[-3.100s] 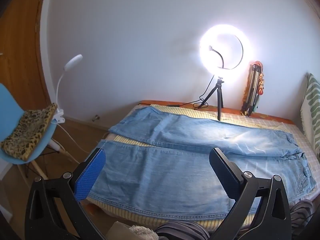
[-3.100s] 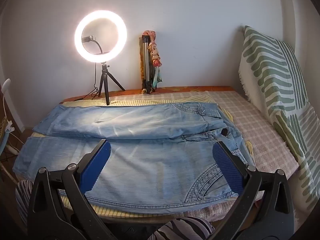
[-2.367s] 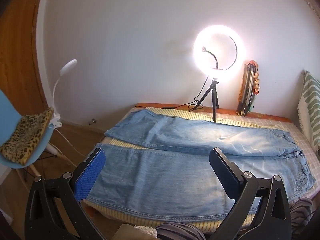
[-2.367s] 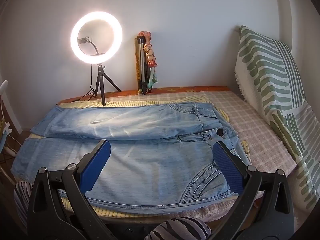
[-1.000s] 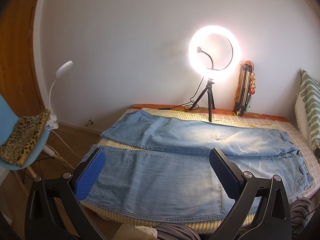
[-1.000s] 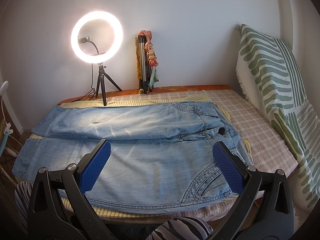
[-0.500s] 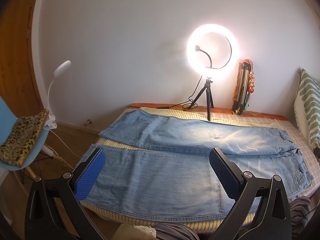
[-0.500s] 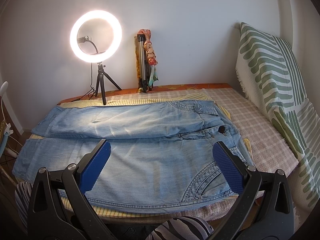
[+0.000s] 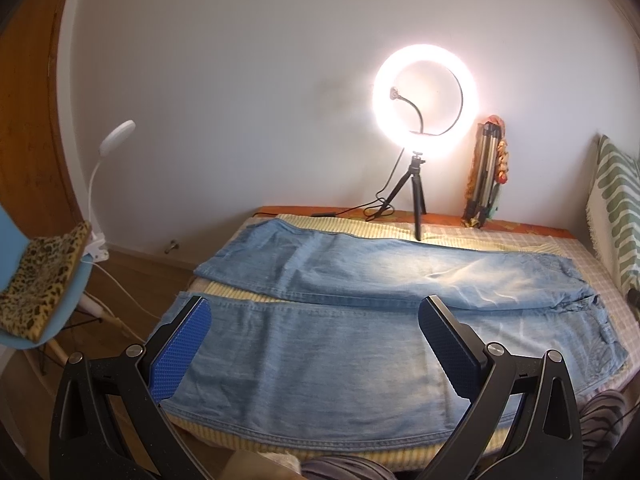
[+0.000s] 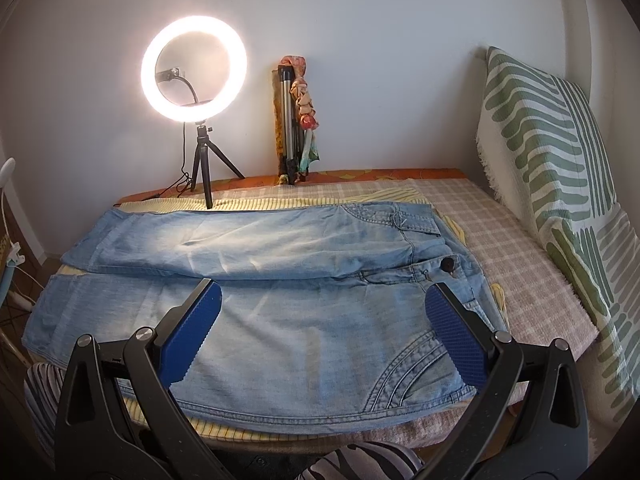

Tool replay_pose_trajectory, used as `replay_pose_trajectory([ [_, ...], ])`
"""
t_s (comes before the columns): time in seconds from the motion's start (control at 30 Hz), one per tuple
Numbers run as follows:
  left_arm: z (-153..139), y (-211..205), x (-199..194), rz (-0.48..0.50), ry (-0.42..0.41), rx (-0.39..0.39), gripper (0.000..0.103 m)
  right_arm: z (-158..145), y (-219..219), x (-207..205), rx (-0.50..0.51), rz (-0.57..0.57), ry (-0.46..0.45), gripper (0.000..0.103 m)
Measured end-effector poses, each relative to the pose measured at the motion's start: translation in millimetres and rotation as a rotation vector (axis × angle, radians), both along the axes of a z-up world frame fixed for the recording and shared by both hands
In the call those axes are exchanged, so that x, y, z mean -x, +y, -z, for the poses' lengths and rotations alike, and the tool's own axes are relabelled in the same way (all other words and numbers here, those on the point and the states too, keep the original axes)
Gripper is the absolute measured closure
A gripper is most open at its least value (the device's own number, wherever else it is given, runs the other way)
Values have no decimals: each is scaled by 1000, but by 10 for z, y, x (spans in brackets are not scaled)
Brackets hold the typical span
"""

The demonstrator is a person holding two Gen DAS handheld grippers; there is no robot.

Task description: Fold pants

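Observation:
Light blue jeans (image 9: 344,320) lie spread flat across the bed, legs side by side pointing left, waistband at the right; they also show in the right wrist view (image 10: 280,280), with the waist button (image 10: 447,265) at the right. My left gripper (image 9: 316,348) is open and empty, held above the near leg towards the hems. My right gripper (image 10: 324,328) is open and empty, held above the near hip and back pocket stitching. Neither touches the cloth.
A lit ring light on a tripod (image 9: 424,96) and a folded tripod (image 9: 486,172) stand at the bed's far edge. A green striped pillow (image 10: 560,184) leans at the right. A blue chair with leopard cloth (image 9: 40,276) and a clip lamp (image 9: 116,136) stand left of the bed.
The left view has drifted slightly, with the bed and ring light shifting left in frame. Both grippers stay open and the jeans have not moved.

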State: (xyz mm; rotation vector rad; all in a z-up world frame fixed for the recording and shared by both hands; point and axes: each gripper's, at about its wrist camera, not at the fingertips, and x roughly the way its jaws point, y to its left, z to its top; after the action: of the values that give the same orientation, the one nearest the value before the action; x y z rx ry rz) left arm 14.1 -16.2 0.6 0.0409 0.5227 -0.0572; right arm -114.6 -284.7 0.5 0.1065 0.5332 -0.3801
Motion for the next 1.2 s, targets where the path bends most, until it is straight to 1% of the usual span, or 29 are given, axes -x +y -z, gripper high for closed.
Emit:
replay_pose_trajectory([
  [0.17,66,154,-184,6,25,3,0,-93,-58,-212,12,-33,2,0],
  [0.3,182,261,-400,4,56,-27,0,-155,-92,-474,33,-78,16,0],
  [0.43,294,403,-692,32,106,-2,0,-191,-159,-833,26,-145,38,0],
  [0.5,319,473,-836,31,121,4,0,-203,-184,-1032,35,-203,41,0],
  [0.57,334,489,-948,33,122,2,0,-195,-202,-1255,50,-244,48,0],
  [0.63,361,484,-1114,43,129,-16,0,-169,-227,-1519,43,-293,71,0],
  [0.7,393,448,-1238,43,138,-42,0,-126,-233,-1778,36,-344,95,0],
  [0.8,464,360,-1474,70,160,-70,4,-52,-206,-2175,32,-420,122,0],
  [0.87,501,307,-1596,85,165,-79,4,16,-192,-2428,34,-457,141,0],
  [0.97,568,218,-1800,111,188,-84,4,164,-138,-2780,53,-531,186,7],
  [1.03,620,161,-1927,129,204,-75,9,290,-99,-3018,75,-574,225,11],
  [1.13,716,93,-2129,150,234,-47,9,499,-69,-3337,99,-622,273,16],
  [1.17,756,76,-2202,154,243,-37,10,582,-59,-3451,95,-646,290,19],
  [1.2,814,64,-2288,159,255,-28,13,662,-54,-3561,86,-669,309,23],
])
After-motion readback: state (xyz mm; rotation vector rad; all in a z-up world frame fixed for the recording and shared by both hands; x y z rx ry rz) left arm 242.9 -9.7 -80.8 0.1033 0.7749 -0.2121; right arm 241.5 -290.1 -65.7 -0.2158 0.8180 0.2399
